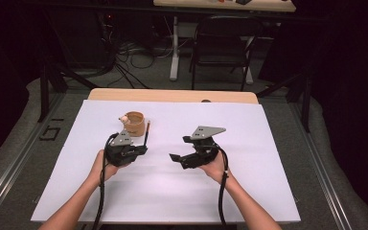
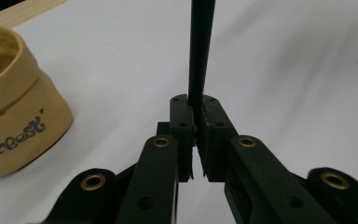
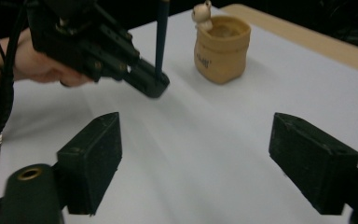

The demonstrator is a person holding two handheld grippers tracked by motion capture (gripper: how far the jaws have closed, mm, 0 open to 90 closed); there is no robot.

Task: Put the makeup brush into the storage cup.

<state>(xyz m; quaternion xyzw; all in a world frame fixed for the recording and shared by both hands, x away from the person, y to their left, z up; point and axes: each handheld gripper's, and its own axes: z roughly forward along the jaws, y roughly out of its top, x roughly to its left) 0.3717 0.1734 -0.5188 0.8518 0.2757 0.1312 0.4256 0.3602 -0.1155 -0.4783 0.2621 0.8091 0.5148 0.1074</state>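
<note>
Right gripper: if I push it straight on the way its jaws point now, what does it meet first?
Probably nothing but the white sheet: the right gripper is open and empty. The left gripper, shut on a dark pen, lies left of that line, and the tan pouch lies farther off; depth is hard to judge.

One marking can be made out: dark curly lettering on the side of the tan pouch [image 2: 14, 93] that stands near the far left of the worktop. It looks like "rest" or "Best"; the script is too ornate to read surely.
</note>
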